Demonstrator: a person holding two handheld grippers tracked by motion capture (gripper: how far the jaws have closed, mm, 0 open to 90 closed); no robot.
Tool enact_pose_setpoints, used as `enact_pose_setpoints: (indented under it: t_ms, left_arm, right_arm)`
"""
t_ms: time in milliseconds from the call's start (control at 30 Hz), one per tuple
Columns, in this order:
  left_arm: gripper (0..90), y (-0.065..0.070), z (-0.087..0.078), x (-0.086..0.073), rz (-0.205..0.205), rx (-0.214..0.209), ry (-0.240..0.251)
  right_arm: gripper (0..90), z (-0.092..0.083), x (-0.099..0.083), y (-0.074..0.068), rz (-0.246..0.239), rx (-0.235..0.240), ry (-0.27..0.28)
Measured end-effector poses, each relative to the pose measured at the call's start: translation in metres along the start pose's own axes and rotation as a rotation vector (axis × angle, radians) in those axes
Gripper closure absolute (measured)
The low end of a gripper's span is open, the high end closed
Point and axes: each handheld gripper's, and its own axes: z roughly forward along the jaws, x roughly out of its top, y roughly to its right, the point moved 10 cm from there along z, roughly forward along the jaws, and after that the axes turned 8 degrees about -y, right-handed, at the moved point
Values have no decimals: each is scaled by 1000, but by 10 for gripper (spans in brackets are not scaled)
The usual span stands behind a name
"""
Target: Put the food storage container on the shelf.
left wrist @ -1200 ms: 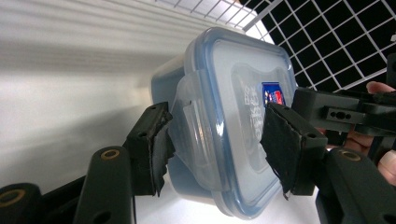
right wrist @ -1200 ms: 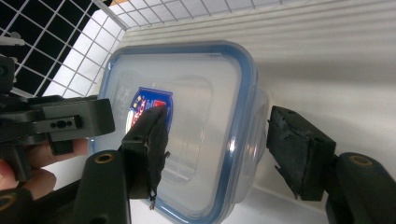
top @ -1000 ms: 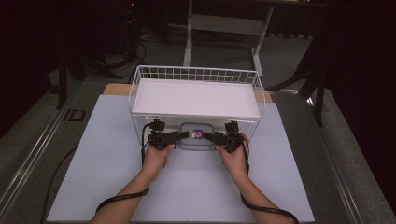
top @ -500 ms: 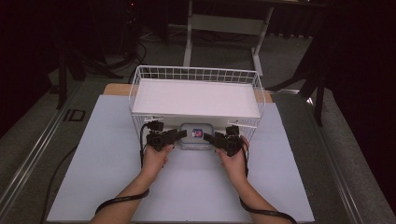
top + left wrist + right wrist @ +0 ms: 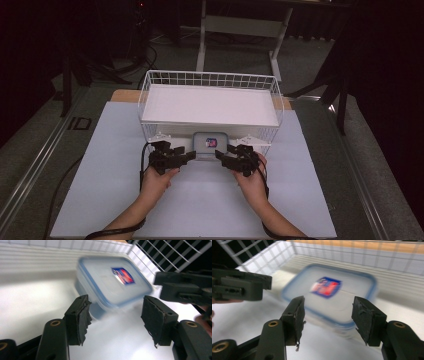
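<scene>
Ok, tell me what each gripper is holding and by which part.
Nothing is held. The left gripper and right gripper are both open, with the blue-rimmed container lying ahead of them, ungripped.

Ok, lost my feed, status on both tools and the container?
Left tool open, right tool open. Container under wire rack, ungripped. Nothing between.

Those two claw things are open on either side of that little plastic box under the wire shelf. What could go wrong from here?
The lidded box sits tucked under the white wire rack, so lifting it straight up could knock the shelf. Both the left gripper and the right gripper are open and off the box; closing unevenly might push it deeper or spin it, since its lid looks smooth.
</scene>
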Motion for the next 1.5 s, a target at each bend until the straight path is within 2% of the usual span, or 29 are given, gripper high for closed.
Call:
enact_pose_setpoints:
  t_ms: [133, 200, 267, 367, 400, 433, 667, 900, 1067, 1333, 1500]
  left_arm:
    - [300, 9, -13, -10, 37, -35, 10]
    - [271, 8, -18, -17, 62, -22, 17]
    - [234, 5, -22, -23, 66, -17, 36]
    - [103, 0, -25, -33, 90, 21, 45]
    - [21, -1, -25, -35, 91, 27, 48]
    - [3, -2, -25, -36, 91, 35, 53]
    - [3, -3, -19, -42, 120, 59, 46]
    - [3, -4, -20, -39, 137, 76, 77]
    - [3, -4, -20, -39, 136, 73, 78]
    - [3, -3, -18, -41, 146, 66, 71]
    - [3, -4, -16, -43, 151, 63, 65]
  right_arm:
    - [664, 1, -7, -12, -12, 14, -27]
    - [772, 3, -12, -15, -17, -2, -32]
    - [898, 8, -17, -18, -24, 1, -52]
    - [900, 16, -25, -19, -43, -7, -85]
    - [900, 18, -27, -19, -44, -7, -94]
    - [900, 21, -29, -20, -38, -1, -106]
    - [900, 35, -30, -17, -53, -31, -131]
    - [900, 45, -24, -17, -41, -33, -133]
    - [900, 54, -19, -22, -47, -32, -133]
    - [899, 62, -12, -19, -29, -45, -131]
    - [899, 65, -8, -19, -37, -54, -127]
